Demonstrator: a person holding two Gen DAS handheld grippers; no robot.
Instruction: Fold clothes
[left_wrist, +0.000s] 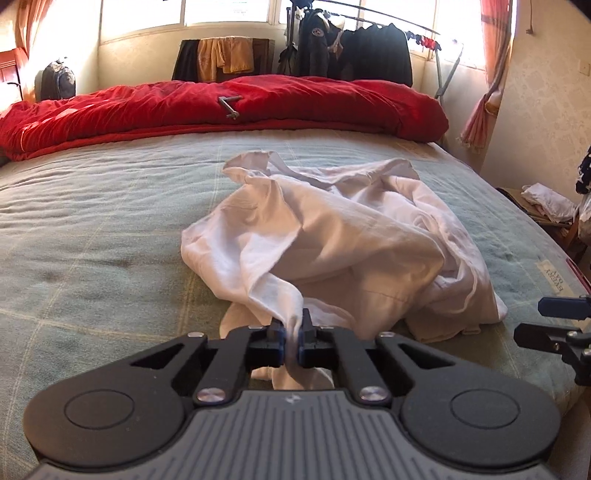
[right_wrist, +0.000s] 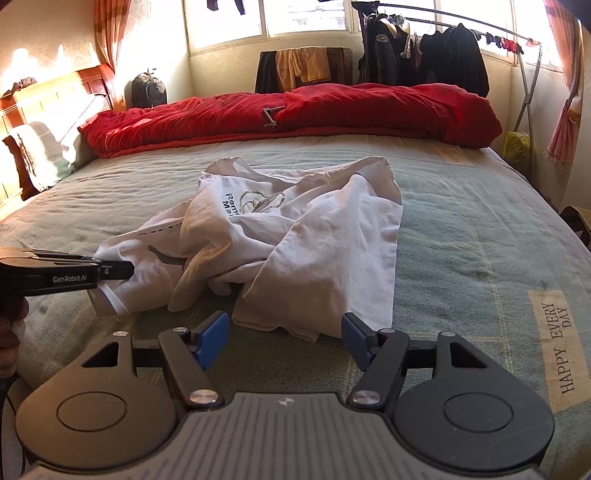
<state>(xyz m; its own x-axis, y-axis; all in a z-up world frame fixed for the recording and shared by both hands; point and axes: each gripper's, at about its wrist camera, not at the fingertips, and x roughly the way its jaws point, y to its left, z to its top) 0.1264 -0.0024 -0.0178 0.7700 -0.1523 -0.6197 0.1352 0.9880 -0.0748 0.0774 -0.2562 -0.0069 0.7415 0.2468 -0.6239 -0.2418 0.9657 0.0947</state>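
A crumpled white T-shirt (right_wrist: 280, 236) lies in a heap on the green bedspread (right_wrist: 480, 229), near the bed's front edge. The left gripper (left_wrist: 291, 332) is clamped on a fold of its near edge — the right gripper (right_wrist: 284, 339) hangs just short of the hem, jaws apart with nothing between them.

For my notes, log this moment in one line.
left gripper: shut on crumpled white cotton T-shirt | right gripper: open, empty | green bedsheet

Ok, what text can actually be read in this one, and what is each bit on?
"GenRobot.AI": side of the left tool.
"HAPPY EVERY DAY": patch on the bedspread.
"Rem..." / "Mo...": white T-shirt, cut off by folds.
Jacket badge and a second bedspread patch: too small to read.
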